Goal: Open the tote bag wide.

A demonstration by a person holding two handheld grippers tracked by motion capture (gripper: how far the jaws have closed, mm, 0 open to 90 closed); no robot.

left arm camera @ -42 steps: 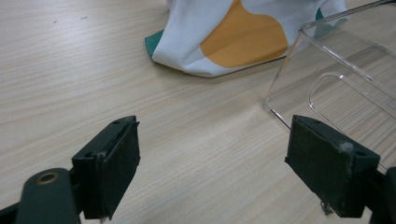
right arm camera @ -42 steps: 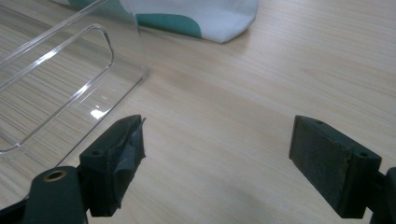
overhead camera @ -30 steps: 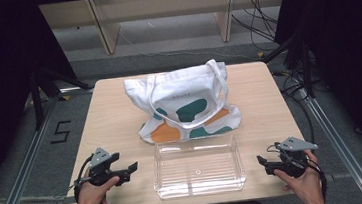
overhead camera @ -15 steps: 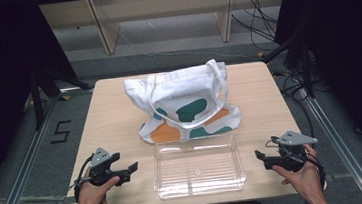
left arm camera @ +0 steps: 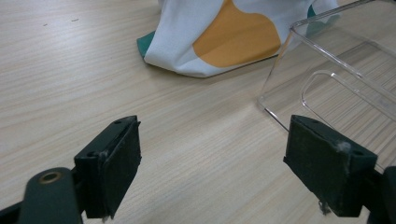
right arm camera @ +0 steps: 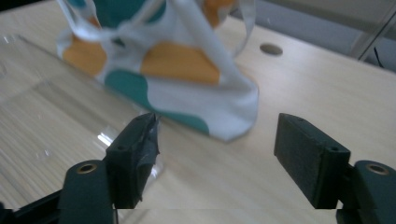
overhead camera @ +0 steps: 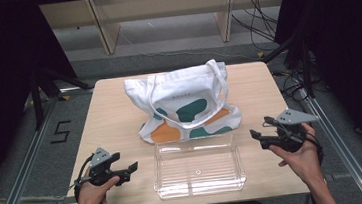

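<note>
clear tray (overhead camera: pixel 198 166) touches tote bag (overhead camera: pixel 184 104) — both grippers apart, empty.

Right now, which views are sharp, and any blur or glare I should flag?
High view: even light, sharp on the tote bag, dark surround. Left gripper view: crisp wood grain, and highlights line the rim of the clear tray. Right gripper view: bag and tray soft and smeared, while the right tongs stay fairly sharp.

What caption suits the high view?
Two hand-held grippers, left and right, flank a clear tray before a tote bag.
</note>
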